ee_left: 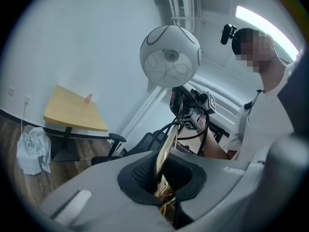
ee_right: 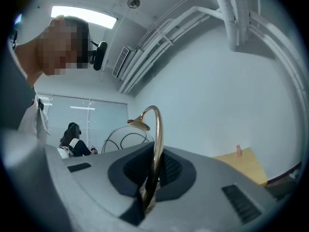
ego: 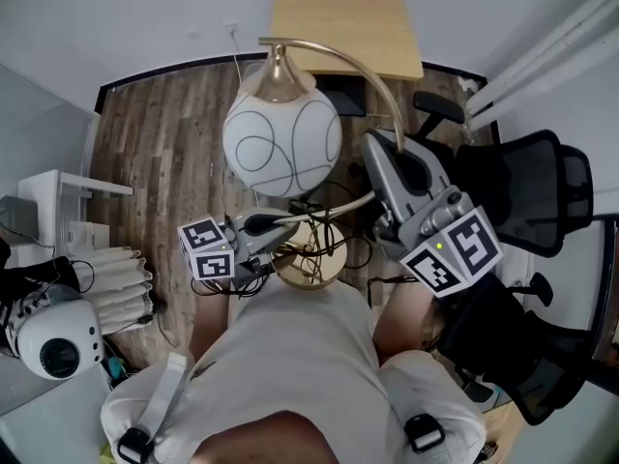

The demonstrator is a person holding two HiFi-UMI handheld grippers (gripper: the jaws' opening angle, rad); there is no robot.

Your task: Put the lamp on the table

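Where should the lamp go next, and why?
Probably carry the lamp forward to the wooden table. The left tool and right tool are both shut on its gold stem, and the table top ahead looks mostly bare.

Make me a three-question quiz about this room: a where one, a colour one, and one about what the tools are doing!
1. Where is the wooden table? A. across the floor, by the wall B. on a chair C. in the person's lap
2. What colour is the lamp's curved stem? A. blue B. gold C. black
3. What are the left tool and right tool doing? A. both open B. both shut on the lamp C. one holds a cup

Answers: 1 A, the head view shows it against the far wall. 2 B, the stem shines gold in both gripper views. 3 B, each gripper view shows the stem pinched between that tool's jaws.
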